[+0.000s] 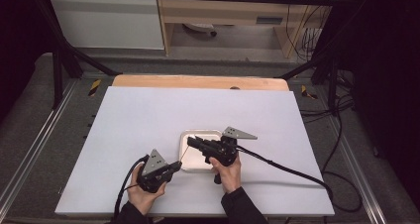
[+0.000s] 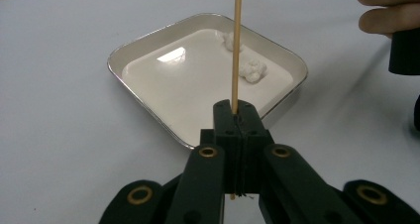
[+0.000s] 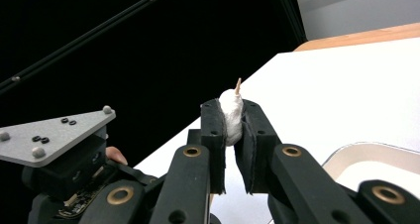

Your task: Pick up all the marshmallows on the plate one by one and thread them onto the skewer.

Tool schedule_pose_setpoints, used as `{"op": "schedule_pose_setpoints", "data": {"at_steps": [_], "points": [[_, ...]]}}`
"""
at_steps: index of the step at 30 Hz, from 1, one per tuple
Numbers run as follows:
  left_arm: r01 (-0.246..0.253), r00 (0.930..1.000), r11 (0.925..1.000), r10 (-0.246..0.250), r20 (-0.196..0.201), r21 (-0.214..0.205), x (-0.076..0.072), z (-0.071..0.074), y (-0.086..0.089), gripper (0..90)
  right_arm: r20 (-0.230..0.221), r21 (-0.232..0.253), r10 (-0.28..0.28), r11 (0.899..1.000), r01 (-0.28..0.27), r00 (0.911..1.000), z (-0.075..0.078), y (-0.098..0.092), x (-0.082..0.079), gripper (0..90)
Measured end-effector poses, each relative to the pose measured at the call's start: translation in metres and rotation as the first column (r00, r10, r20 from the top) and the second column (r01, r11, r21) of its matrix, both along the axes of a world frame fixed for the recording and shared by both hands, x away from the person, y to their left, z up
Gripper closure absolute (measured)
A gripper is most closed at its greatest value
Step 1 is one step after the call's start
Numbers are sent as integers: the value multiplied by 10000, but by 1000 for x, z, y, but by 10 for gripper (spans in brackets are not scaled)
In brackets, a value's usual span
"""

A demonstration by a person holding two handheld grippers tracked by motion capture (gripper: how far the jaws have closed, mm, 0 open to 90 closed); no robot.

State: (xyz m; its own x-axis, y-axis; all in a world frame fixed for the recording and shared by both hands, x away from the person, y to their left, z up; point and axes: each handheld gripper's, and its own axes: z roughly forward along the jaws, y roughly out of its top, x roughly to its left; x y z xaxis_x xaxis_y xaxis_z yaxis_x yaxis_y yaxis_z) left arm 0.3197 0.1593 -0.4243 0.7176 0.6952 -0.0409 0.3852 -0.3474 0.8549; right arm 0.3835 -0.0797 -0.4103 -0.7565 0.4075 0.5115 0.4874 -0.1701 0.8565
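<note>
Counter (image 1: pixel 148 120): big white sheet over a wood top, wood strip showing at 12 o'clock. Metal tray (image 1: pixel 190 137) sits approx centre of it, a bit toward 5 o'clock; white inside, w/ white marshmallow lumps (image 2: pixel 250 69) lying near its far rim in the left gripper view.

Left tongs (image 2: pixel 236 116) at the tray's 7 o'clock, pressed together, pinching a thin wooden skewer (image 2: pixel 236 45) by its lower end; stick runs up from the tips & across the tray. In the high view left tongs (image 1: pixel 176 165) are just beside the tray edge.

Right tongs (image 3: pixel 232 121) come over the tray from 4 o'clock, pinching a white marshmallow (image 3: pixel 231 116) betw. the pads. Skewer tip pokes out of its top, so this piece sits on the stick, above the tray. Right tongs (image 1: pixel 192 141) in the high view hover over the tray.
</note>
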Motion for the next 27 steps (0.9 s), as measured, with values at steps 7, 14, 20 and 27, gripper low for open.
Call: {"op": "schedule_pose_setpoints", "data": {"at_steps": [7,14,20,27], "points": [[-86,10000,10000,86,22,23,1,0,2,894,-3,-3,-29,10000,29,10000,-1,1,0,825],[-48,10000,10000,48,25,59,1,0,1,894,-59,22,20,10000,-20,10000,-3,1,-1,826],[-304,9976,9995,305,620,-26,2,17,-2,894,-818,-300,1257,9913,-1285,9887,-20,16,-3,822],[-280,9992,9985,293,277,-464,4,13,7,894,-508,-391,990,9941,-1010,9938,-26,30,-8,808]]}}
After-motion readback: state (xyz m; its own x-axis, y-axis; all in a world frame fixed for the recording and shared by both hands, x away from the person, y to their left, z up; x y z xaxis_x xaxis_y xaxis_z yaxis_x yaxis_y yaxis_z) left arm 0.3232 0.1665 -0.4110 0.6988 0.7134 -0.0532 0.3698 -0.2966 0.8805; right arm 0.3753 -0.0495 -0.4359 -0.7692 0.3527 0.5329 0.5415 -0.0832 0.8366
